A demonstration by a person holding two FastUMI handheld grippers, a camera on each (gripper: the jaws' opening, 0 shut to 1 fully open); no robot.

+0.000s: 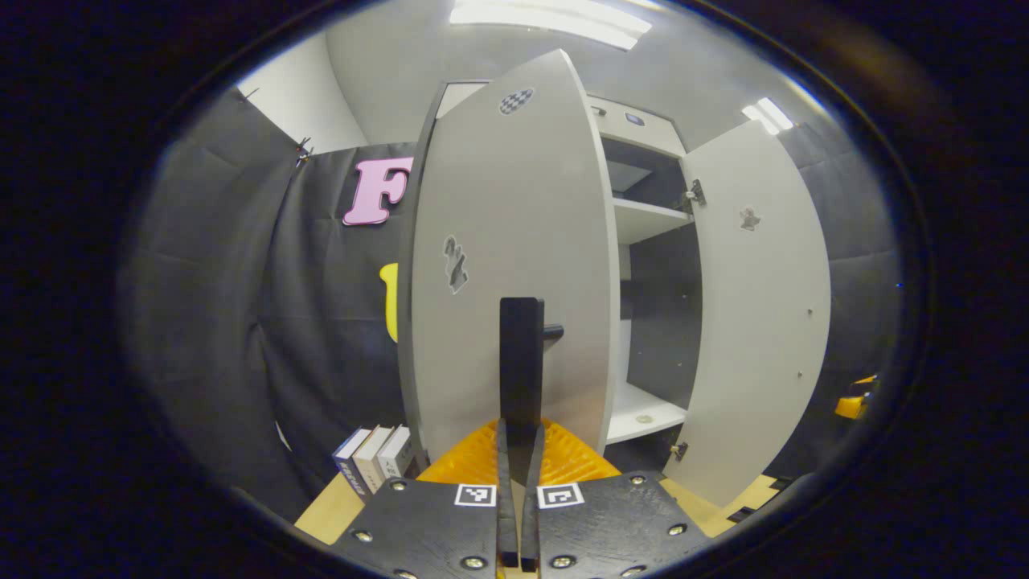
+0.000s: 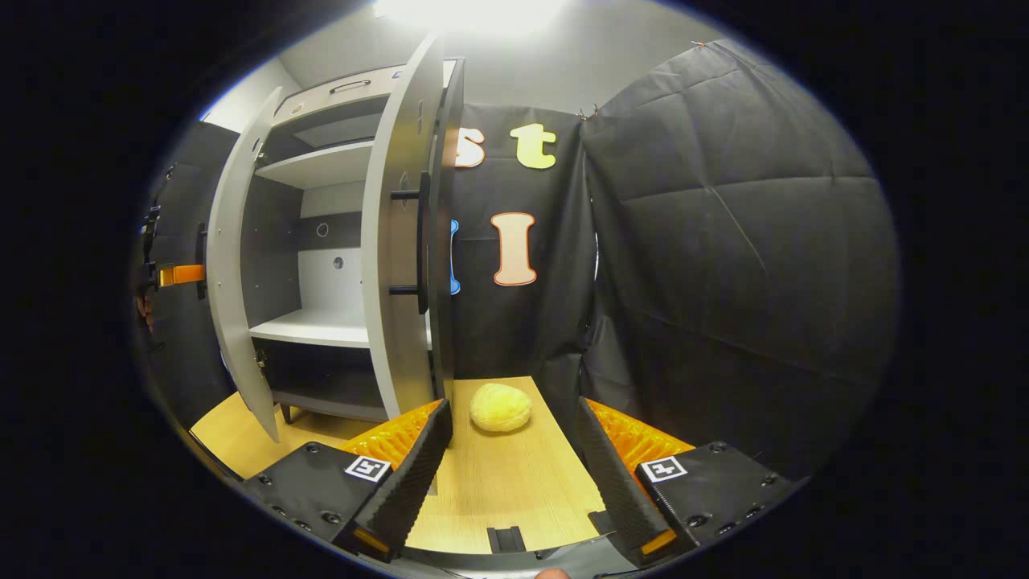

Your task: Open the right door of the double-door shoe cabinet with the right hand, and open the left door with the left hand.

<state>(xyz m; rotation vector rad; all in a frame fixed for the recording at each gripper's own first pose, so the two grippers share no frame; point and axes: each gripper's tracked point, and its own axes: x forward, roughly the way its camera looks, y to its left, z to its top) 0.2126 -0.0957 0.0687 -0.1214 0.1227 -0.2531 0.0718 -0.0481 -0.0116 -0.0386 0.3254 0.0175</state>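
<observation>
The left tool [image 1: 521,482] has its fingers pressed together on the dark bar handle [image 1: 521,362] of the left door [image 1: 514,241], which rises straight ahead of it and stands swung well out from the shoe cabinet [image 1: 643,217]. The main risk here, as I judge it, is the pinch slipping along the smooth bar if the pull does not follow the door's arc, or the hinge being strained if the door is dragged past its stop. To the left of this tool and lower, three books [image 1: 374,458] stand on the bench [image 1: 330,511] close to the door's hinged edge; a door swung much farther could meet them. To its right the cabinet's shelves lie open, and farther right the right door [image 1: 760,305] hangs wide, well apart from the left one.

The right tool [image 2: 514,458] is spread and holds nothing. Up and to its left the right door [image 2: 402,241] is seen nearly edge-on, its handle [image 2: 418,241] facing the booth wall, the lower corner of the door just beside the tool's left finger; a careless sideways move could knock it. Straight ahead between the fingers, a yellow sponge-like lump [image 2: 500,407] lies on the bench [image 2: 498,482], clear of both doors.
</observation>
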